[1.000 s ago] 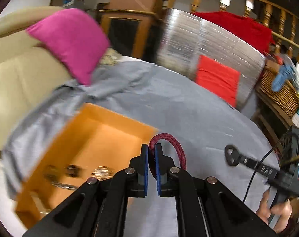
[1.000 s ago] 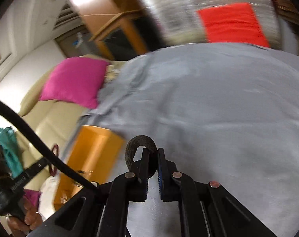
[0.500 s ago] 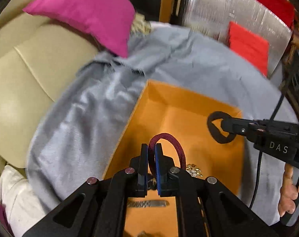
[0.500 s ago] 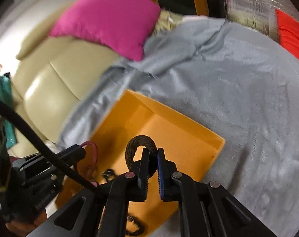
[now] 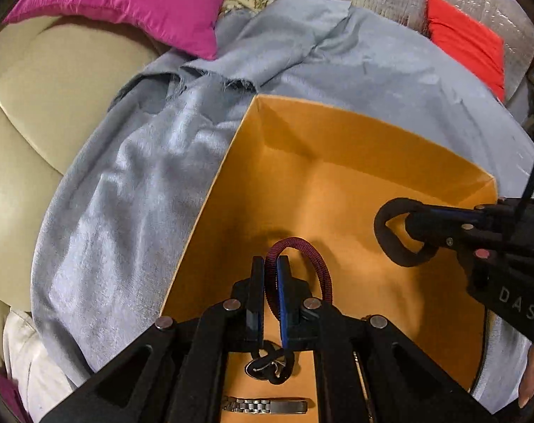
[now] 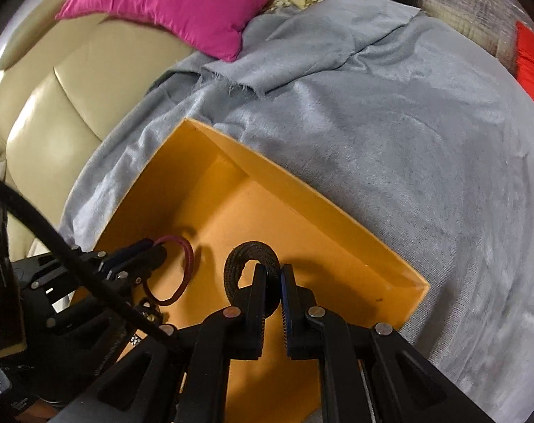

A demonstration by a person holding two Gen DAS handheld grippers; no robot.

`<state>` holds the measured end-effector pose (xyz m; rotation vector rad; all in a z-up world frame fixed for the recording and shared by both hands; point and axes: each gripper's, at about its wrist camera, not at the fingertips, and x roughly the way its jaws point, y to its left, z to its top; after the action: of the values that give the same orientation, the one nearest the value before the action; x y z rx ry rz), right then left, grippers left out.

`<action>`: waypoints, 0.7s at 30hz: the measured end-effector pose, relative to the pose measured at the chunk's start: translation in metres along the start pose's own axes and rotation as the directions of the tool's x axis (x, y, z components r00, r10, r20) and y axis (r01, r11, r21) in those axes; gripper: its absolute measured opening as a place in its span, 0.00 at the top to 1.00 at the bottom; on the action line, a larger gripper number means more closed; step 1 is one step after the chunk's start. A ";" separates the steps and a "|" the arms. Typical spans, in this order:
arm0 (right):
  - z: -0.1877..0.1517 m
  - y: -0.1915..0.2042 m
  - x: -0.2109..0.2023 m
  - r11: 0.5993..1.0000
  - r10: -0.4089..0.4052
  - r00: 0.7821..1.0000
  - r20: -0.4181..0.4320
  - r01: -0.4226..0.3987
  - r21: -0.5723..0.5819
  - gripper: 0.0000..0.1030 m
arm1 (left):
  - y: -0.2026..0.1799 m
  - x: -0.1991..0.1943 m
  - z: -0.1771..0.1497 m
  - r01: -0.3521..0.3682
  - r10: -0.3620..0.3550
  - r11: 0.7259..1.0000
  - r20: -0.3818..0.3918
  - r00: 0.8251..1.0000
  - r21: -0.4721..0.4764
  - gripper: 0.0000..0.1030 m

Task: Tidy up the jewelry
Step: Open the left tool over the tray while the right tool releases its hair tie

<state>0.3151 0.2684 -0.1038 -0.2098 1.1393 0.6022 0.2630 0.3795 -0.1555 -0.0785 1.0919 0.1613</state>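
Nearest, inside the orange box (image 5: 337,148), a metal watch band (image 5: 265,405) and a small pendant (image 5: 267,368) lie on the floor. Just above them the left gripper (image 5: 270,282) is clamped on a dark red band (image 5: 311,257); the right gripper (image 6: 274,282) pinches a black band (image 6: 247,252), both over the box. Both loops look light, soft and springy, best held across the cord. Beyond the box lies grey cloth (image 5: 126,183).

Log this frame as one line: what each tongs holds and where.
left tongs: shut on maroon cord bracelet | right tongs: shut on black braided bracelet | both over orange box | box holds: metal watch band
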 end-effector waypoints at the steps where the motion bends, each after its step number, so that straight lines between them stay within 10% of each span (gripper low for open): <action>1: 0.002 0.002 0.004 1.000 -0.006 1.000 -0.012 0.006 -0.009 0.91 | 0.002 0.003 0.000 -0.006 0.006 1.000 -0.010 1.000 -0.007 0.93; 8: 0.005 0.003 0.011 0.999 -0.018 0.999 -0.050 0.016 -0.029 0.87 | 0.008 0.017 0.001 0.016 -0.019 0.999 -0.065 0.998 -0.043 0.93; 21: -0.020 -0.004 -0.068 0.998 0.043 0.989 0.141 -0.048 0.030 0.77 | 0.011 -0.084 -0.016 -0.084 0.088 0.996 0.153 0.984 -0.035 0.36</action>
<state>0.2824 0.2324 -0.0524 -0.1118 1.0195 0.6282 0.2089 0.3807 -0.0885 -0.0432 0.9390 0.2566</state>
